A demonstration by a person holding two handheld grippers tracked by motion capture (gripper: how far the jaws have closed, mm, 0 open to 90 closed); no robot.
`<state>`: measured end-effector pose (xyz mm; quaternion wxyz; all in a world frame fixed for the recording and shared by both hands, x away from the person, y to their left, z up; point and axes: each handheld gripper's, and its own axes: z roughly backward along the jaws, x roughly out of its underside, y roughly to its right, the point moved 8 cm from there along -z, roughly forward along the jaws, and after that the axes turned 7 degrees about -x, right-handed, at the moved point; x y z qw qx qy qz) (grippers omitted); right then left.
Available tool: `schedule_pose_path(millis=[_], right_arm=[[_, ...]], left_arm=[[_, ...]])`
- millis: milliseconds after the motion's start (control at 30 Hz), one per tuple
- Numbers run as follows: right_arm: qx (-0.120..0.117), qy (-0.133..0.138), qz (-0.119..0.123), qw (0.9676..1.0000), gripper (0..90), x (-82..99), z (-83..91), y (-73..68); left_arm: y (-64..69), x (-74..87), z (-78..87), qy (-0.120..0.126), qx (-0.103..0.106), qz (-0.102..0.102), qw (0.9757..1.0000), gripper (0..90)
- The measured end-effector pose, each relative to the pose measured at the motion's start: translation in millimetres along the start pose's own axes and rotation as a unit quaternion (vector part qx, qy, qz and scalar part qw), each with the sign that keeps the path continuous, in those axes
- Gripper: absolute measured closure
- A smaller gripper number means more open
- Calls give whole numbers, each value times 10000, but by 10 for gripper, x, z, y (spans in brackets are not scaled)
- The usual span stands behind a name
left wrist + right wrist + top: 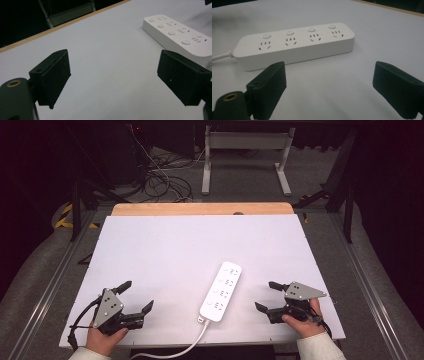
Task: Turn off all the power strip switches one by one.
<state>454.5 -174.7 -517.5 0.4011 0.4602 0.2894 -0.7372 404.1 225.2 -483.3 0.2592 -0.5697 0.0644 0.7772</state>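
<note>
White tabletop point(165, 250) with a wooden strip along its far edge, dark floor and loose cables behind it. One white power strip point(221, 291) is laid flat near the front middle, four sockets each with a round button, long axis running away from the person and slightly tilted; its white cord point(192, 345) is led off the front edge of the table.

Left gripper point(137, 297) is held low over the table, left of the strip and well apart from it; jaws are spread wide, nothing between them, bare table seen through the gap in the left gripper view. Right gripper point(266, 296) is held just to the right of the strip, pointed at its long side; jaws are spread wide too, nothing gripped, strip point(294, 46) seen ahead of the pads in the right gripper view, not touched.

Step judged: approach stage, strip flanked by both grippers, no contact made yet. Next move is judged to call for the right gripper to be closed in on the strip's near long side, either for a grasp across the body or a press on a button; which one cannot be told. Left gripper would likely be needed to steady the strip, since the light body may slide on the smooth surface
</note>
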Motion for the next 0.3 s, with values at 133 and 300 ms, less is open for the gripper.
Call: schedule_pose_path(millis=[133, 300], right_arm=[[23, -147, 60, 9999, 108, 40, -9, 21], [70, -30, 173, 9998, 95, 10, 6, 46]], left_arm=[[6, 29, -1, -64, 19, -50, 10000, 115], [33, 40, -32, -104, -44, -272, 9996, 105]])
